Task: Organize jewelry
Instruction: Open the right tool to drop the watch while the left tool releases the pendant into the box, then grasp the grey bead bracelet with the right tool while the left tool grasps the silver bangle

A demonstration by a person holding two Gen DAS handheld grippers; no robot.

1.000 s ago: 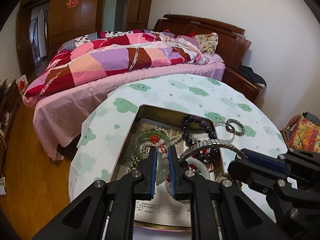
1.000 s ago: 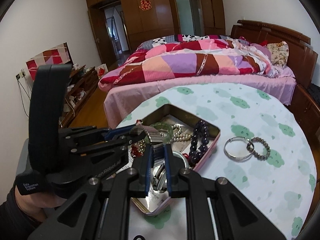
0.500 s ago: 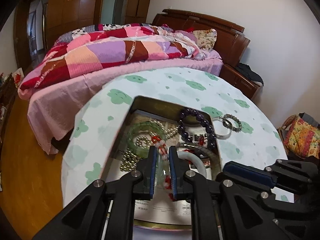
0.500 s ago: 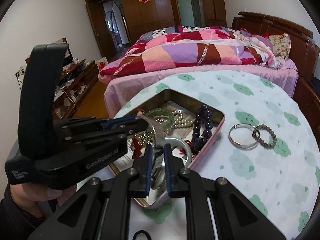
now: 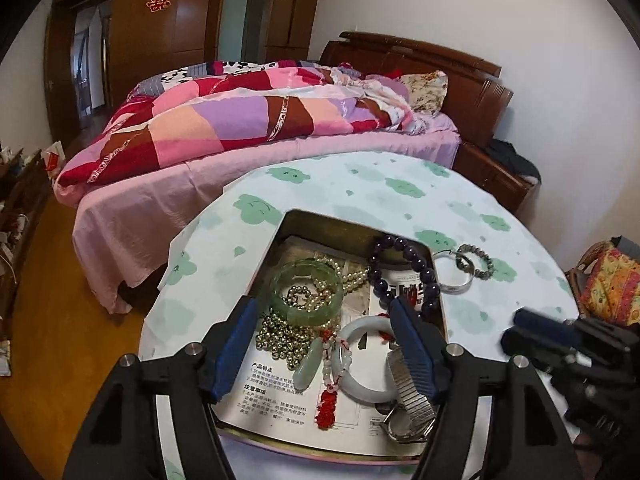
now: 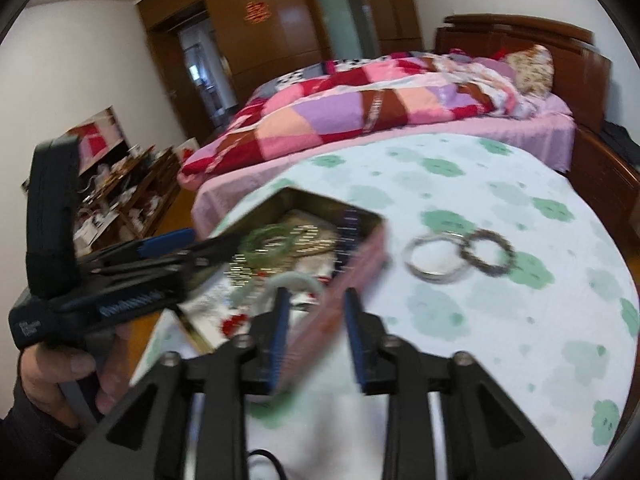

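Observation:
An open metal tin [image 5: 328, 222] on the round table holds a green jade bangle [image 5: 308, 298], a purple bead bracelet [image 5: 404, 270], gold beads [image 5: 280, 338], a white bangle [image 5: 360, 360], a red-tasselled bead strand [image 5: 328, 396] and a metal watch [image 5: 410, 394]. My left gripper [image 5: 322, 312] hangs over them, its jaws opening wide with nothing pressed between them. In the blurred right wrist view my right gripper [image 6: 316, 300] hovers above the tin's pink side wall [image 6: 360, 264], jaws opening and holding nothing. A silver bangle [image 6: 436, 260] and a grey bead bracelet [image 6: 488, 254] lie on the cloth beside the tin.
The table wears a white cloth with green clouds [image 5: 360, 184]. Behind it stands a bed with a patchwork quilt [image 5: 248, 120] and a wooden headboard. A colourful bag [image 5: 612, 284] sits at the right. A person's hand [image 6: 60, 364] holds the left gripper.
The left jaws spread wide and let go of the bead strand, which now lies in the tin. The right gripper released the watch into the tin, opened and slid right.

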